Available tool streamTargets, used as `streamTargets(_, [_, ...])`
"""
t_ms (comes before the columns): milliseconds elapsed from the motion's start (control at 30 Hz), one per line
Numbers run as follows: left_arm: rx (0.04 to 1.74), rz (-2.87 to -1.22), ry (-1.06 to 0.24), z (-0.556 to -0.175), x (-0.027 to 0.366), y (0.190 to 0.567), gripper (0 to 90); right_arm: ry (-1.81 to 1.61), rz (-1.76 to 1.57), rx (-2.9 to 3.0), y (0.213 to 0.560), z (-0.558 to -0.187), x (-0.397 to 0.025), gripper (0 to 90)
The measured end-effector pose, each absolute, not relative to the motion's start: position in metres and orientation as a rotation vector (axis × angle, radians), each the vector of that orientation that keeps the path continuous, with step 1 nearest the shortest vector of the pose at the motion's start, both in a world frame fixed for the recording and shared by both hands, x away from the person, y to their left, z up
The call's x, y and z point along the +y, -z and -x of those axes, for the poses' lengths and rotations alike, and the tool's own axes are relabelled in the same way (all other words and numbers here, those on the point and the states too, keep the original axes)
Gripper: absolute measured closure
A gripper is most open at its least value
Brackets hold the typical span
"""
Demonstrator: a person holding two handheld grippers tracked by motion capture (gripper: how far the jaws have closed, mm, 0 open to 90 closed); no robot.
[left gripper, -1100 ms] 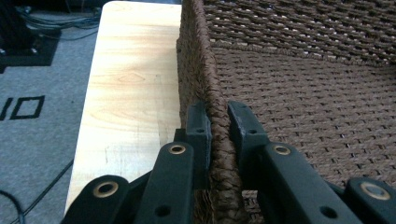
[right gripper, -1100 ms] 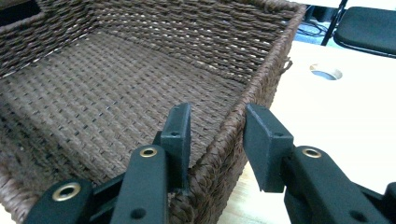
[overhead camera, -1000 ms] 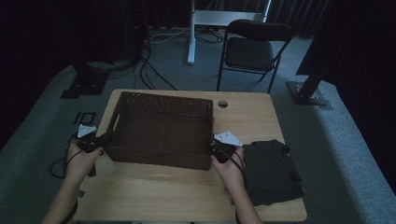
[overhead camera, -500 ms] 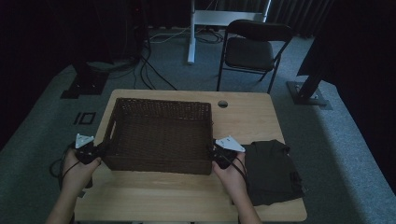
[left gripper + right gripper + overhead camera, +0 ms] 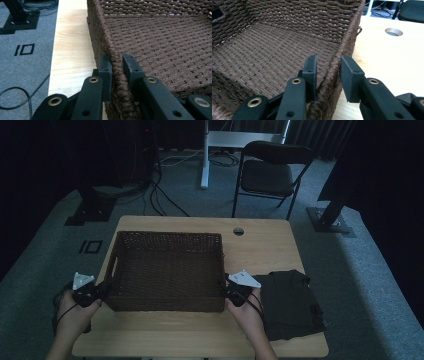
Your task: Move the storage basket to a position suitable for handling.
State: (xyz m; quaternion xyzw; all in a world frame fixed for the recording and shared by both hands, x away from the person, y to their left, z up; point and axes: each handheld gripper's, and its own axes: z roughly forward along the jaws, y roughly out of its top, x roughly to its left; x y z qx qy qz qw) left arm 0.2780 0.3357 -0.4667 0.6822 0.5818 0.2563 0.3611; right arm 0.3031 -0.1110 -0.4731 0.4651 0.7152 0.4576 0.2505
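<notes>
An empty brown wicker basket stands on the wooden table, left of its middle. My left gripper is at the near end of the basket's left wall. In the left gripper view the left gripper is shut on that wall's rim, one jaw outside and one inside the basket. My right gripper is at the near end of the right wall. In the right gripper view the right gripper straddles the rim of the basket, both jaws against the weave.
A folded dark cloth lies on the table's near right, just beside my right hand. A cable hole is in the tabletop behind the basket. A black folding chair and floor cables stand beyond the table.
Both grippers have drawn the basket toward the near edge of the table, keeping their hold on its side walls. The cloth has not moved.
</notes>
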Motion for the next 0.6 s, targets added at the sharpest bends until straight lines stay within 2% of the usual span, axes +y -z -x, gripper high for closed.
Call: streamTargets(600, [1.506, -1.73, -0.658, -0.2791, 0.342, 0.4691, 79.5, -1.267, -1.302, 1.958, 0.4724, -0.2959, -0.1062, 66.4])
